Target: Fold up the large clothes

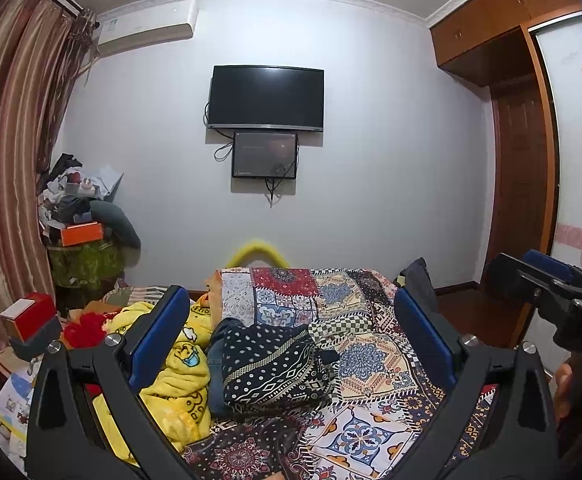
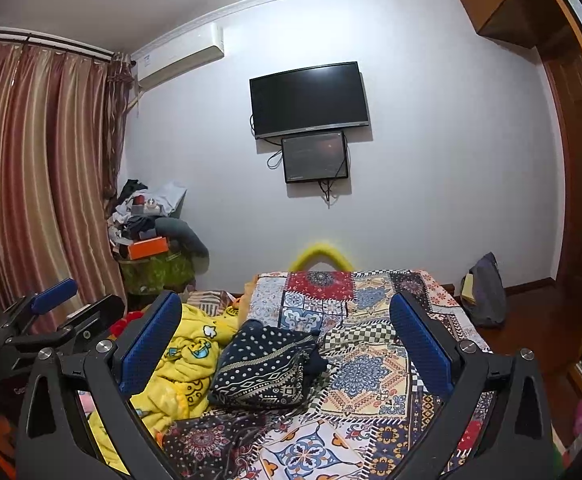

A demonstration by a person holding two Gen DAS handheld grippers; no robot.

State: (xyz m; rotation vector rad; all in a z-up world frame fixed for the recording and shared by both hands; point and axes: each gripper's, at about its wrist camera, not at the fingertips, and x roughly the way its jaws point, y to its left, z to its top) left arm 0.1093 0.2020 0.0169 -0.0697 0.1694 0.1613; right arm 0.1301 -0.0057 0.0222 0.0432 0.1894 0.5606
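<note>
A folded dark navy garment with white dots and geometric bands lies on the patterned patchwork bedspread; it also shows in the right wrist view. My left gripper is open and empty, held above the bed with the folded garment between and beyond its blue pads. My right gripper is open and empty, likewise above the bed. Each gripper shows at the edge of the other's view: the right one and the left one.
A crumpled yellow cartoon blanket lies left of the garment. Boxes and clutter sit at the left by a striped curtain. A TV hangs on the far wall. A wardrobe and door stand right.
</note>
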